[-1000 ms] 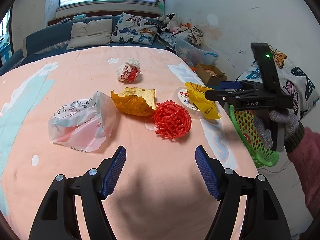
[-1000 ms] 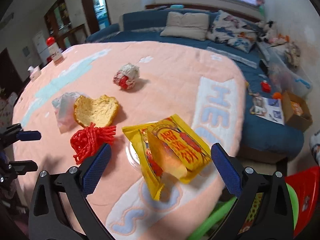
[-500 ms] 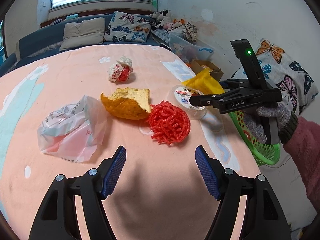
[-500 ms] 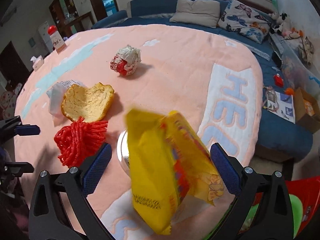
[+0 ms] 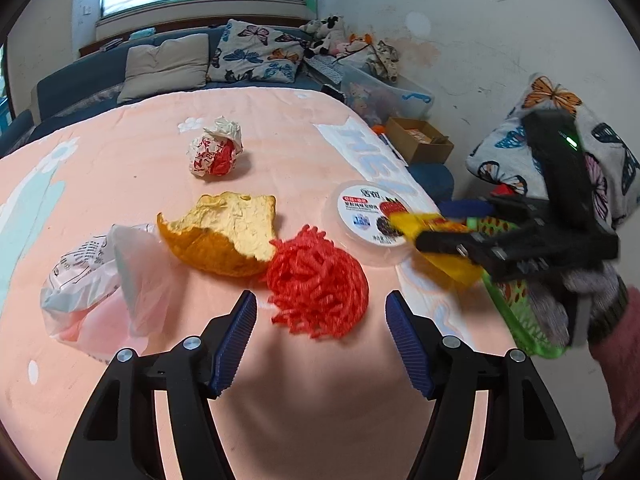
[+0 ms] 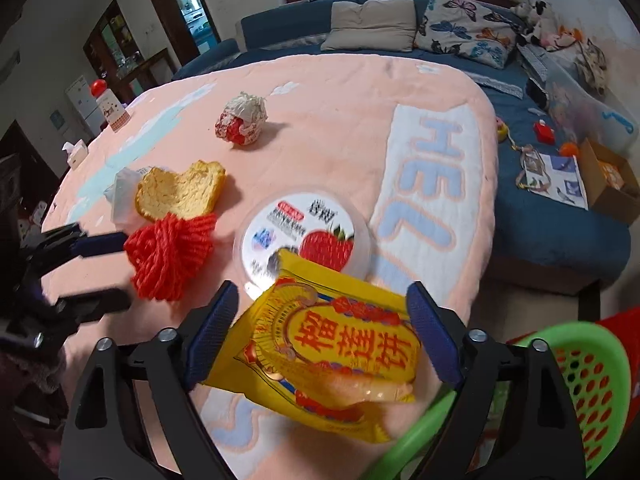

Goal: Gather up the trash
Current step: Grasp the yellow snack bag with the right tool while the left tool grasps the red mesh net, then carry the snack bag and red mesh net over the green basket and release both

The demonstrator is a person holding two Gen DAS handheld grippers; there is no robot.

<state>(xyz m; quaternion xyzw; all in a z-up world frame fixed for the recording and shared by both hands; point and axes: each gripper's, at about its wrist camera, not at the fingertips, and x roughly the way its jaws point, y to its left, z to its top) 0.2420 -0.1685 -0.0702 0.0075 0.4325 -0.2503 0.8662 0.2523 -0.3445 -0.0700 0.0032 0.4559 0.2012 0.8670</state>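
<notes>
Left wrist view: the left gripper [image 5: 321,334] hovers low over the pink blanket [image 5: 120,176] that covers the table, its blue-padded fingers [image 5: 236,336] spread wide and holding nothing. Just ahead of the fingers lies a red mesh net [image 5: 318,280]. A piece of orange peel [image 5: 224,236] touches the net on its left. Left of the peel lies a crumpled plastic bag [image 5: 96,284]. A crumpled red-and-white wrapper [image 5: 216,152] lies farther back, apart from the rest. A round clear plastic lid [image 5: 372,220] with a fruit label lies to the right of the net. At the right edge of the table, the right gripper [image 5: 452,226] pinches a yellow snack bag [image 5: 444,252] just beside the lid, above the rim of a green basket [image 5: 520,320]. A gloved right hand [image 5: 576,296] holds that gripper.

Right wrist view: the right gripper [image 6: 322,340] has its fingers [image 6: 212,332] pressed against both sides of the yellow snack bag [image 6: 332,356], which is held off the blanket [image 6: 340,120]. The bag overlaps the near edge of the plastic lid [image 6: 300,228] in this view. The green basket [image 6: 580,364] is at the lower right, beside the table. The red mesh net [image 6: 172,252], orange peel [image 6: 180,192] and crumpled wrapper [image 6: 242,120] lie to the left and behind. The left gripper [image 6: 100,268] is at the left edge, fingers apart.
</notes>
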